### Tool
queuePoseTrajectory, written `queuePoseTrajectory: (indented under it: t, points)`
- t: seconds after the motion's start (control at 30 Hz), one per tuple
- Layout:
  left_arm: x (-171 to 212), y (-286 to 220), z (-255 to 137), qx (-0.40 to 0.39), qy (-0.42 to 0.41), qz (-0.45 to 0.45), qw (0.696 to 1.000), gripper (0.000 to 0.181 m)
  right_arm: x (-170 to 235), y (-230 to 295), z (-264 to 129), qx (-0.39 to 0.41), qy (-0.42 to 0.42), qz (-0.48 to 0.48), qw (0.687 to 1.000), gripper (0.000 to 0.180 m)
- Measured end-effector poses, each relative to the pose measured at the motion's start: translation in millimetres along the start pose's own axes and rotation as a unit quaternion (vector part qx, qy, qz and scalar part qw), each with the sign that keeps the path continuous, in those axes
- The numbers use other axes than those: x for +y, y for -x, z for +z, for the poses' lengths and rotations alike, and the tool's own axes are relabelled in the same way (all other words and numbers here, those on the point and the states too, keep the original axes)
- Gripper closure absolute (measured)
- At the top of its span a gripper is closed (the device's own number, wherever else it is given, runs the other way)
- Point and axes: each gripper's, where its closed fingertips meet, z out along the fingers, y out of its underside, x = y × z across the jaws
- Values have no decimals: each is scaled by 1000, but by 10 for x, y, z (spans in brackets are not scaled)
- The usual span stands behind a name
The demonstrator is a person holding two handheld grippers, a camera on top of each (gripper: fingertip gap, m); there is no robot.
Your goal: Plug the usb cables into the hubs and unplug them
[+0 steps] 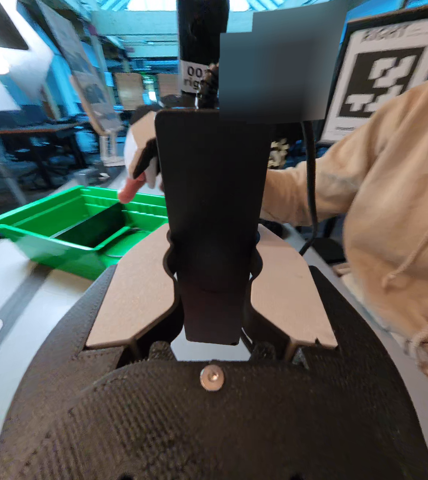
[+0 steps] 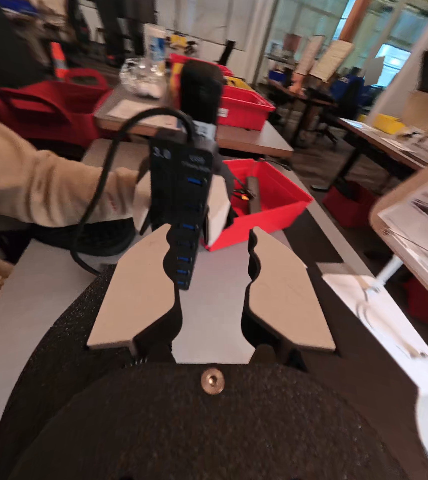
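In the left wrist view my left gripper (image 1: pixel 212 246) is shut on a black USB hub (image 1: pixel 211 181), which stands upright between the fingers with its plain back facing the camera. In the right wrist view the same hub (image 2: pixel 181 197) shows its row of blue ports, and its black cable (image 2: pixel 96 197) loops off to the left. My right gripper (image 2: pixel 210 233) is open and empty. The hub's lower end sits just in front of its left finger (image 2: pixel 140 280). No loose USB cable plug is in either gripper.
A green bin (image 1: pixel 59 233) stands on the white table at the left. A red bin (image 2: pixel 272 207) holding a grey hub and cables stands beyond my right gripper. A person in a beige hoodie (image 1: pixel 389 207) is close by. A marker board (image 1: pixel 384 78) stands behind.
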Motion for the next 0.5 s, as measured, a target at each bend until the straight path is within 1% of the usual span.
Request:
queuePoseTrajectory:
  t: [0.07,0.13,0.23,0.3,0.37,0.4,0.43,0.47,0.5]
  points:
    - [53,-155,75,73,-9,-45,996,126,-18,171,77,-50,13,-25,998,124]
    - [81,-323,123,149,-25,-87,985,125,-10,291,114,-98,34,-26,994,119]
    - [108,-569,164,259,-45,-141,955,126,9,494,140,-176,64,-12,982,117]
    - [116,-697,198,309,-56,-162,935,126,18,603,170,-210,79,0,975,120]
    - [104,-807,224,350,-65,-179,917,125,10,759,146,-261,84,9,962,141]
    - [91,-847,219,366,-69,-183,910,125,-10,801,125,-275,86,16,958,145]
    - [81,-857,215,368,-71,-183,909,125,-32,830,87,-285,89,20,954,151]
    - [66,-825,213,356,-72,-181,914,124,-60,831,47,-285,89,18,954,154]
    - [43,-745,210,328,-75,-179,924,124,-82,785,18,-265,90,5,960,155]
